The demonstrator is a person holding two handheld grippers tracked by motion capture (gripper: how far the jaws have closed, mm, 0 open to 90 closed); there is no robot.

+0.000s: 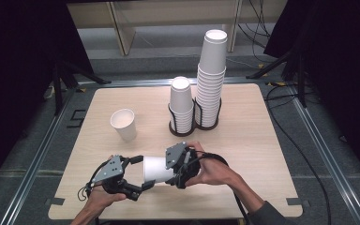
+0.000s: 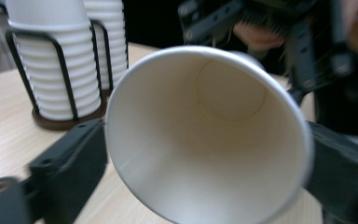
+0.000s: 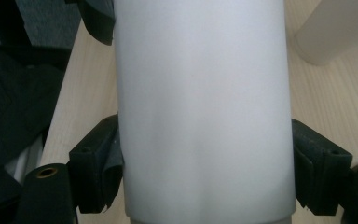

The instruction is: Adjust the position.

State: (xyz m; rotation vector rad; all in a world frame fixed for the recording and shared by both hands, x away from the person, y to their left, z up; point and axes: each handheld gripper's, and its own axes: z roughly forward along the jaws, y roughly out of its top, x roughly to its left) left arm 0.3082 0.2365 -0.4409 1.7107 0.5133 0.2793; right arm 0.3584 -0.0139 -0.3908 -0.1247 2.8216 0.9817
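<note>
Inside, the paper cup (image 2: 205, 135) looks empty (left gripper view).

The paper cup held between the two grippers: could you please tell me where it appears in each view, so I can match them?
High view: the held cup lies on its side low at centre, between the left gripper and right gripper.
Left gripper view: its open mouth faces the camera, at centre.
Right gripper view: its side wall stands at centre, between the jaws.
Shared landmark: the wooden table.
</note>
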